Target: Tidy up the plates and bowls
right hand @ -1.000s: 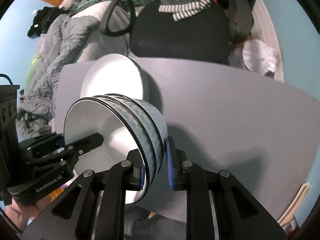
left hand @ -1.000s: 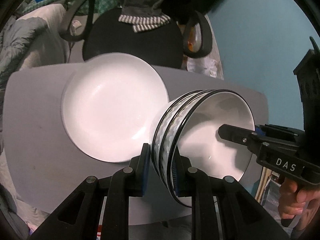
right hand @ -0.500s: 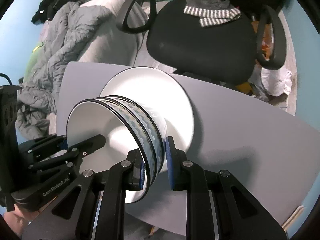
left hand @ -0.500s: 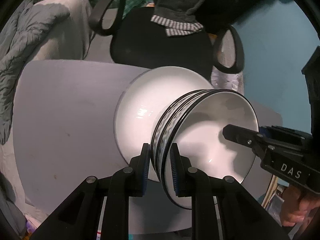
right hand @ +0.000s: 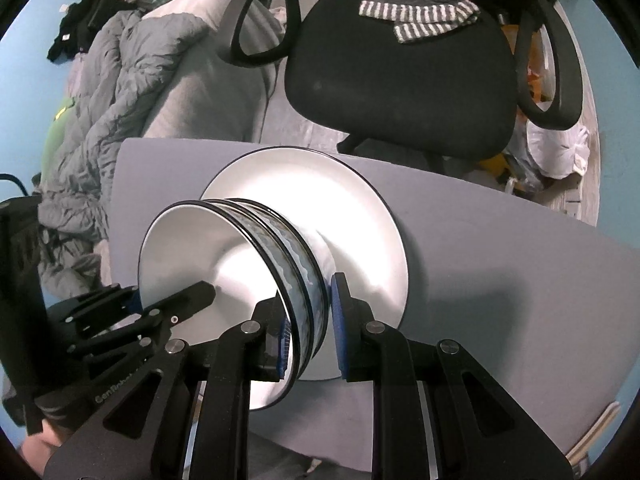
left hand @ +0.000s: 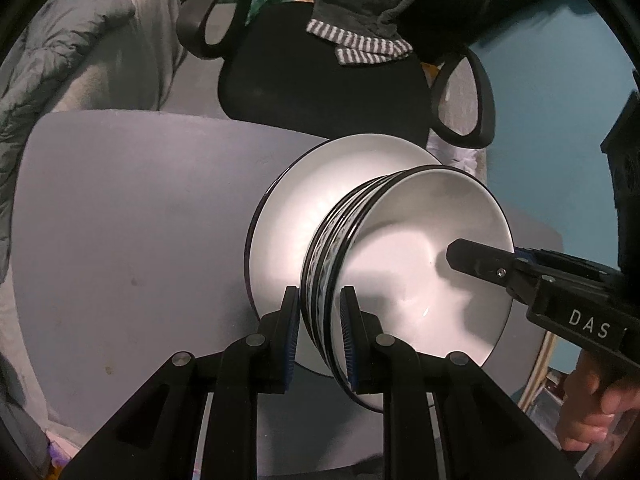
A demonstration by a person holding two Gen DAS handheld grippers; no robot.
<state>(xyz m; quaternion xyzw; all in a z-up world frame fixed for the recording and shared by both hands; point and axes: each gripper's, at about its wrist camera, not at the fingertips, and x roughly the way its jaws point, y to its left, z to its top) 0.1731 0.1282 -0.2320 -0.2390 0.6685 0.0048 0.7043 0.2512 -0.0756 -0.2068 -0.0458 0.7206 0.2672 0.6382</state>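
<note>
A stack of white bowls [left hand: 416,264] with blue wave pattern and black rims is held between both grippers. My left gripper [left hand: 320,332] is shut on the stack's rim on one side. My right gripper [right hand: 308,320] is shut on the opposite rim; the stack shows there too [right hand: 224,276]. The stack sits over a large white plate [left hand: 296,216] with a dark rim, on the grey table [left hand: 120,216]. The plate also shows in the right wrist view [right hand: 344,200]. Whether the stack's base touches the plate I cannot tell.
A black office chair [right hand: 400,60] with a striped cloth on it stands just beyond the table's far edge. Grey bedding [right hand: 120,92] lies to the left. A white bag [right hand: 556,152] sits on the floor at right.
Both grippers carried the bowl stack over the plate, which now lies directly behind and under the stack. The grips have not changed.
</note>
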